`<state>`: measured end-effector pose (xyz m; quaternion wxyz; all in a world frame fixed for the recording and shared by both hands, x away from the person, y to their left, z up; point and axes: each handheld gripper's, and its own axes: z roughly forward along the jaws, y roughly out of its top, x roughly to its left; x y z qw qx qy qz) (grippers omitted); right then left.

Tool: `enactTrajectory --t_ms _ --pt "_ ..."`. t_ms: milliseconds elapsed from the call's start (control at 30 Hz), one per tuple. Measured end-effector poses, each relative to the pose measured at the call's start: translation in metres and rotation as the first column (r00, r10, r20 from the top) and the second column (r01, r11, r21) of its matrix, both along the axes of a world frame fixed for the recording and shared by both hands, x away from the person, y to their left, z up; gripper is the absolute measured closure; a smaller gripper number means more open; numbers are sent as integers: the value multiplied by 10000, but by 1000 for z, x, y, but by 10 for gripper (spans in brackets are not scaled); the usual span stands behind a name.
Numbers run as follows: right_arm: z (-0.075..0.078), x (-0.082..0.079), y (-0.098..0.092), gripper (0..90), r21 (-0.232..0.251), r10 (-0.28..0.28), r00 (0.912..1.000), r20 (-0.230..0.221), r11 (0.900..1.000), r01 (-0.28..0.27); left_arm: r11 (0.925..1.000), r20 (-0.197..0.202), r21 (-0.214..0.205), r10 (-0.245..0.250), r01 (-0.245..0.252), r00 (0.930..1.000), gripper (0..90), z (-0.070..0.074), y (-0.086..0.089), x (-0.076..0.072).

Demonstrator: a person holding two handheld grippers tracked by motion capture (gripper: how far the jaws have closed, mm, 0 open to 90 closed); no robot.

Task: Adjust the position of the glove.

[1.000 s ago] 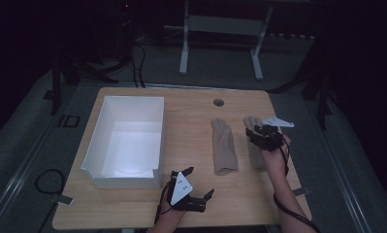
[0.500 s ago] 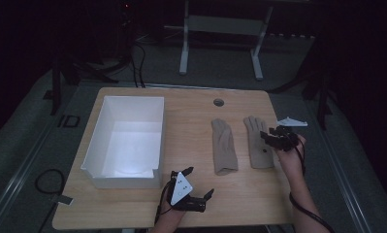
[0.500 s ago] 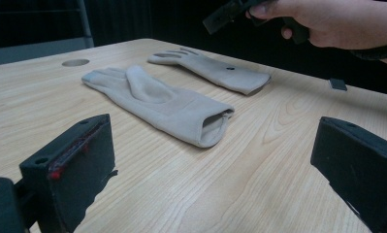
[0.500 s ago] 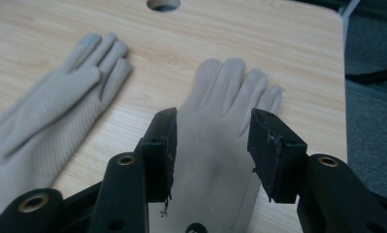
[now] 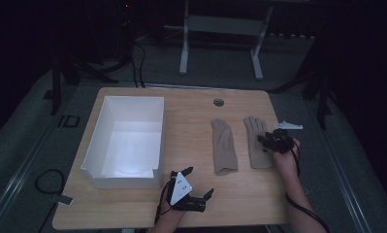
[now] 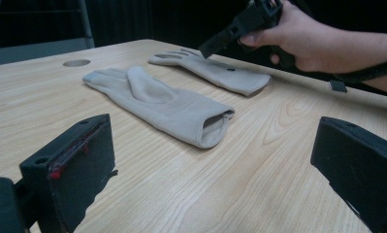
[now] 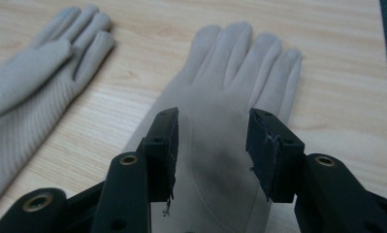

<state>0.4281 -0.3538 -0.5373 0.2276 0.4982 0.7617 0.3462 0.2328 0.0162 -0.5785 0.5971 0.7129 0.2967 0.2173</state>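
Nothing placed in the white box [image 5: 125,141] so far; both beige gloves flat on the table [image 5: 191,111], toward its right edge, side by side but apart. Counted: two gloves, one box, two grippers. Right gripper [image 7: 211,145] hanging just above the palm of the right glove [image 7: 230,97], near the right edge, jaws partly open with the cloth below the gap, not pinched yet. Left gripper [image 6: 210,165] at the front edge, jaws wide apart, holding nothing, looking at the left glove [image 6: 167,104]. Probably all the work left: gripping each glove and carrying it to the box at the left side.
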Motion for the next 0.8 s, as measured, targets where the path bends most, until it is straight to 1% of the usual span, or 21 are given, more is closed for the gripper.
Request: enactTrajectory --t_ms 67,133,167,233,300,333,367,400,433,467,500,533,567,600,633,667,733,800 --pt "-5 0 -1 558 7 -35 9999 -100 10000 35 10000 10 11 -3 3 10000 24 0 0 0" --pt "-10 0 -1 557 -170 -129 9999 -106 9998 127 10000 12 14 -6 6 10000 24 0 0 0" --pt "-13 1 -2 566 -34 -155 9998 -128 9999 155 10000 9 13 -5 5 10000 24 0 0 0" --pt "-19 1 -1 582 1 -91 9999 -139 10000 92 10000 3 10 -6 6 10000 24 0 0 0" --pt "-20 0 -2 658 168 -55 9999 -110 9998 57 10000 14 29 -13 13 10000 24 0 0 0" --pt "-21 -1 -2 725 271 38 9999 -142 9996 -34 10000 6 20 -12 12 10000 24 0 0 0" --pt "-21 -1 -1 780 310 100 9998 -179 9995 -95 10000 6 20 -12 12 10000 24 0 0 0" --pt "-20 -1 0 813 289 75 9998 -204 9996 -69 10000 11 21 -7 7 10000 24 0 0 0" --pt "-19 -2 3 833 178 20 9998 -214 9998 -16 10000 14 22 -6 6 10000 24 0 0 0" --pt "-19 -2 3 833 178 20 9998 -214 9998 -16 10000 14 22 -6 6 10000 24 0 0 0" --pt "-19 -2 4 849 175 -94 9997 -244 9998 98 10000 10 11 -6 6 10000 24 0 0 0" --pt "-17 -2 3 862 397 -269 9991 -339 9988 282 10000 0 6 -8 8 10000 24 0 0 0" --pt "-16 -3 3 870 458 -301 9989 -364 9984 318 10000 -9 -4 -10 10 10000 24 0 0 0" --pt "-15 -4 3 872 590 -343 9989 -317 9976 362 10000 -16 -7 -9 9 10000 24 0 0 0" --pt "-12 -6 1 872 888 -428 9989 -205 9951 445 10000 -20 -19 -5 5 10000 24 0 0 0" --pt "-10 -7 2 872 1021 -444 9988 -213 9937 464 10000 -24 -9 -14 14 10000 24 0 0 0" --pt "-1 -11 3 873 991 -567 9983 168 9936 547 10000 -16 15 -12 12 10000 24 0 0 0" --pt "8 -13 4 873 1259 -563 9980 272 9907 525 10000 -16 47 -23 24 10000 24 0 -1 0"
